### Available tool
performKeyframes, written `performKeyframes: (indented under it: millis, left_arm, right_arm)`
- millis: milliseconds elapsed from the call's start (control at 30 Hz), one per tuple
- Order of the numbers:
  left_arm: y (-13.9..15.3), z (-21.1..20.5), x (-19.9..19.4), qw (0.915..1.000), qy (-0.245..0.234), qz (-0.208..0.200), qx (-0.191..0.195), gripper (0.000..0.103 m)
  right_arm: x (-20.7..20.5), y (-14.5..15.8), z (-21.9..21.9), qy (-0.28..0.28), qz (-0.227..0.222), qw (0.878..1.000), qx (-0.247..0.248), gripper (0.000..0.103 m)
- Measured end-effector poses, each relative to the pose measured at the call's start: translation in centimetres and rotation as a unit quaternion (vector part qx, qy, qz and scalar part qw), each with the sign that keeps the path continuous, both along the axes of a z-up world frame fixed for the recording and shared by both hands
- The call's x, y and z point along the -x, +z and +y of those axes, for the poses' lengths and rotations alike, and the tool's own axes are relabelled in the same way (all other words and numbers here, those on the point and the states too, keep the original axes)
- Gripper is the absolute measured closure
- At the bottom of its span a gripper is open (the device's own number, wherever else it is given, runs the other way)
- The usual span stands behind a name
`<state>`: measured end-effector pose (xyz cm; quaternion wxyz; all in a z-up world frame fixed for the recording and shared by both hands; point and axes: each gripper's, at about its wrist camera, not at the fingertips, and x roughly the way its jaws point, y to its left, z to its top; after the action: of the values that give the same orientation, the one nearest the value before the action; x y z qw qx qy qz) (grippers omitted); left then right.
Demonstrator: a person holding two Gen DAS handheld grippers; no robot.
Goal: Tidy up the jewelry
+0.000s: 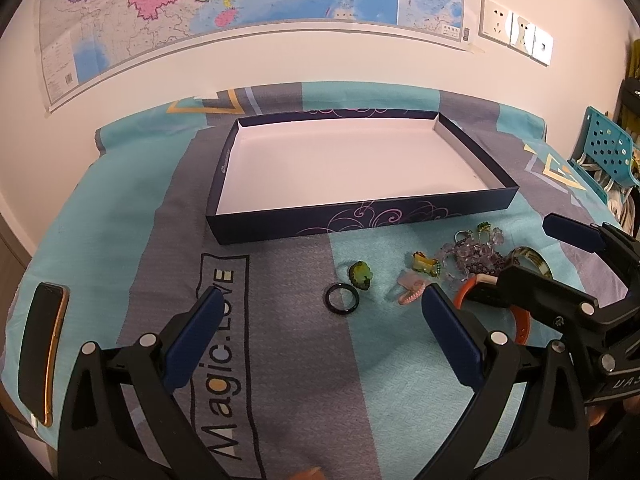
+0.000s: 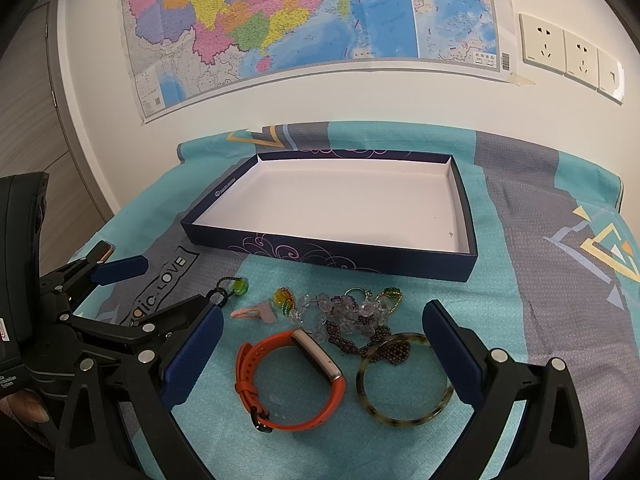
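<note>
Left wrist view: dark blue box (image 1: 360,222) with purple swirl print sits at 12 o'clock on the bed cover (image 1: 120,216), white floor bare, nothing in it. A small logo on its left wall is too small to read. Cover print reads "Magic.LOVE" (image 1: 224,356) at 7 o'clock. Phone (image 1: 42,354) lies at 9 o'clock near the cover's edge. Left gripper (image 1: 324,320) has jaws wide apart, holding nothing, with the black ring (image 1: 341,298) lying on the cover between and just beyond the tips. Green charm (image 1: 360,275) sits just beside the ring. Pink piece (image 1: 410,290) and yellow-green charm (image 1: 425,264) lie toward 2 o'clock, clear bead pile (image 1: 472,254) past them. Right gripper (image 1: 544,256) enters at 3 o'clock, jaws apart, over the orange watch band (image 1: 520,320) and mottled bangle (image 1: 534,258).

Right wrist view: same box (image 2: 332,254) at 12 o'clock, empty. Right gripper (image 2: 320,328) is spread wide, gripping nothing; orange watch band (image 2: 292,380) and mottled bangle (image 2: 404,380) lie flat between its fingers, the two close side by side. Dark bead strand (image 2: 384,350) overlaps the bangle's top edge. Clear bead pile (image 2: 340,310) lies between these and the box. Left gripper (image 2: 168,284) at 9 o'clock, jaws apart, empty. "LOVE" (image 2: 172,272) is readable on the cover. Map (image 2: 312,12) and wall sockets (image 2: 568,52) are on the wall; the map text is unreadable.
</note>
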<state>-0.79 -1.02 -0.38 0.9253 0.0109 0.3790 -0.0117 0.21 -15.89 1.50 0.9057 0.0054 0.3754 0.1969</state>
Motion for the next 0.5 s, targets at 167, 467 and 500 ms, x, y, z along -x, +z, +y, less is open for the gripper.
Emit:
performKeyframes:
  millis: [167, 467, 500]
  left_arm:
    - [-0.04, -0.06, 0.00, 1.0000, -0.001, 0.000, 0.000, 0.006]
    - [-0.06, -0.27, -0.04, 1.0000, -0.002, 0.000, 0.000, 0.006]
    - [-0.04, -0.24, -0.06, 1.0000, -0.002, 0.000, 0.000, 0.006]
  right_arm:
    - [0.03, -0.05, 0.04, 0.000, 0.000, 1.000, 0.000, 0.007]
    - [0.04, 0.04, 0.02, -0.001, -0.001, 1.000, 0.000, 0.007]
    - [0.01, 0.04, 0.02, 0.000, 0.000, 1.000, -0.001, 0.007]
